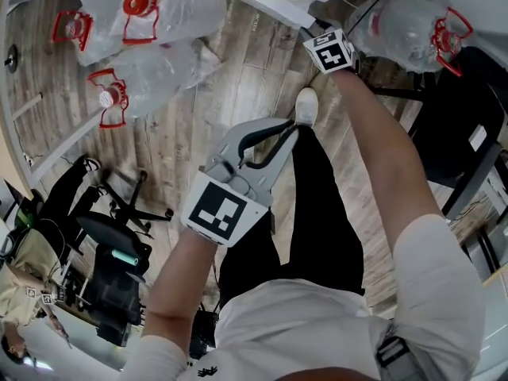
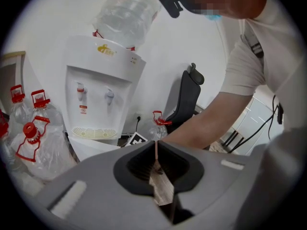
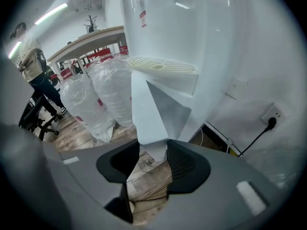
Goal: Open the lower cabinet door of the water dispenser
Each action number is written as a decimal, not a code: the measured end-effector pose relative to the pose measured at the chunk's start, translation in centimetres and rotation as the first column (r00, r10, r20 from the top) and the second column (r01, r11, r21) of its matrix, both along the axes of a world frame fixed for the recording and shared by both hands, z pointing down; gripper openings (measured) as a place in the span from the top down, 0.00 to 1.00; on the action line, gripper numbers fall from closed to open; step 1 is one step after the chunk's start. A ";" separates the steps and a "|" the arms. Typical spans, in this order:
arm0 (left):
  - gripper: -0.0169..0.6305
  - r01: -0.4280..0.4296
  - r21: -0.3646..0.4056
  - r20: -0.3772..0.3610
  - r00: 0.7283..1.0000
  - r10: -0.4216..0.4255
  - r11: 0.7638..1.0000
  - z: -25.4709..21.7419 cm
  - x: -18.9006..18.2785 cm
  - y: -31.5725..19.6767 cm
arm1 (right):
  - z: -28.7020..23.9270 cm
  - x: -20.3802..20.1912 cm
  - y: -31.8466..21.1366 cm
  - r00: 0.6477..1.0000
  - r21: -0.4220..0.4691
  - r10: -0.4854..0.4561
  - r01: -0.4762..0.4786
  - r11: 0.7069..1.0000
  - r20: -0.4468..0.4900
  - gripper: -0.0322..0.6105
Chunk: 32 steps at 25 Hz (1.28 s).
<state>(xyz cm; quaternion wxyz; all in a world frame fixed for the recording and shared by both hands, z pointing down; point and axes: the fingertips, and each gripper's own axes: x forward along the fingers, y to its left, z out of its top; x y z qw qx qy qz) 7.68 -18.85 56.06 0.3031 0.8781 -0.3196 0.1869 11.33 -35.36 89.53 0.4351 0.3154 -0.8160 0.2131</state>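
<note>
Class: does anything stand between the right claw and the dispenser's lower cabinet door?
Nothing visible does: the edge of the lower cabinet door sits between the jaws of the right claw. The bagged water bottles stand aside, left of it.

pale wooden plank floor (image 1: 182, 133) runs across the room. a plain white wall (image 2: 192, 42) stands at the far side, with a socket (image 3: 272, 113) low on it and a black plug and cable hanging from it. a black high-backed chair (image 2: 189, 95) stands near that wall, to the right. a black swivel chair (image 1: 99, 232) on castors stands on the floor at the left. far off to the left is a long pale-topped table (image 3: 91, 35) with a small plant on it, under bright ceiling strip lights (image 3: 50, 13).
</note>
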 end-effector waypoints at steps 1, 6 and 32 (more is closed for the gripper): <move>0.89 0.009 0.002 -0.001 1.000 -0.009 1.000 -0.1 -0.6 0.2 | 0.0 -0.3 0.5 1.000 -0.003 0.009 -0.009 1.000 -0.004 0.68; 0.89 0.036 0.012 0.003 0.999 -0.036 0.999 -0.5 -3.5 2.1 | 0.1 -2.2 3.6 1.000 -0.025 0.028 -0.029 0.999 -0.012 0.68; 0.89 0.236 0.031 -0.012 0.972 -0.236 0.971 -0.7 -15.1 10.3 | 1.3 -17.2 13.6 0.990 -0.095 -0.144 0.143 0.985 -0.004 0.86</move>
